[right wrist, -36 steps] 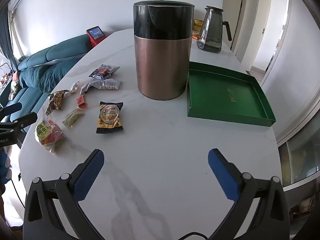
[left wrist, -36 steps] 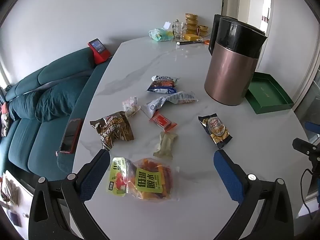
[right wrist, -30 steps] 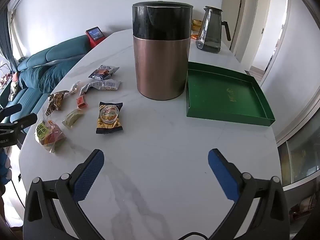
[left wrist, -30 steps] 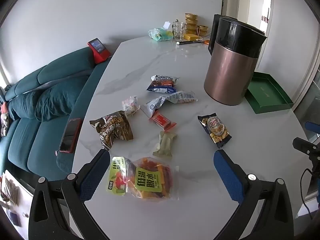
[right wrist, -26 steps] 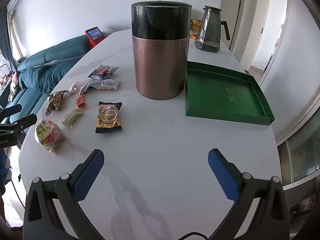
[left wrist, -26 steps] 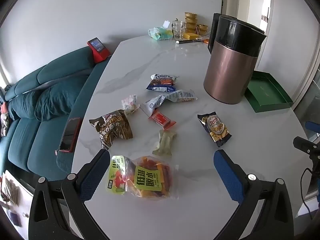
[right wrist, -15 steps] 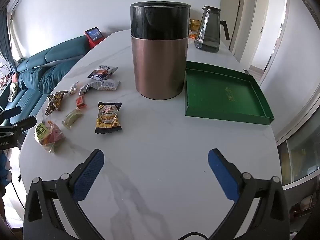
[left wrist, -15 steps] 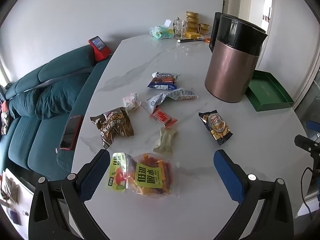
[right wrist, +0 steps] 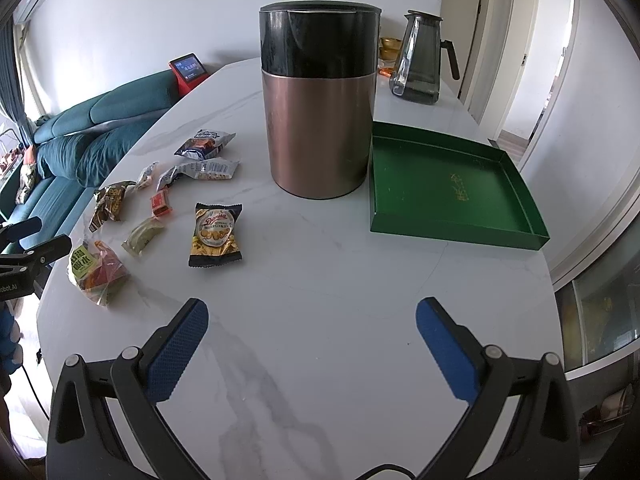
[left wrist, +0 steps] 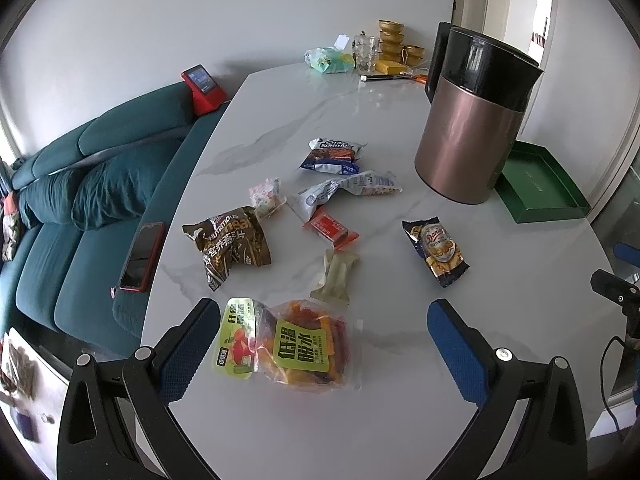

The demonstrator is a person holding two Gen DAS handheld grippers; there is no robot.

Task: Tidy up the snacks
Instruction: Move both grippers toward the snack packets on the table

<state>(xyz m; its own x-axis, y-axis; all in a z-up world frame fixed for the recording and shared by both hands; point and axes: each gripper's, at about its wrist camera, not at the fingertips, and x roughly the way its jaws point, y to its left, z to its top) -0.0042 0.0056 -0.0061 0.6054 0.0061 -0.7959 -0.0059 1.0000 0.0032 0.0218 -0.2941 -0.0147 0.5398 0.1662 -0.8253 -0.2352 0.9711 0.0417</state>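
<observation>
The black cookie packet (right wrist: pixel 215 236) reads "Danisa"; the brown bag (left wrist: pixel 229 245), "NUTRIMOUS".

Glossy marble table (right wrist: pixel 320 288); brushed-metal canister (right wrist: pixel 320 128); crinkly plastic snack packets (left wrist: pixel 288 344)

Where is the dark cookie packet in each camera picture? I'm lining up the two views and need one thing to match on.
Left wrist view: the cookie packet lies right of centre on the table, below and left of the copper canister.
Right wrist view: the cookie packet lies left of centre, below and left of the copper canister.
Shared landmark: the copper canister, with the green tray beside it.
</observation>
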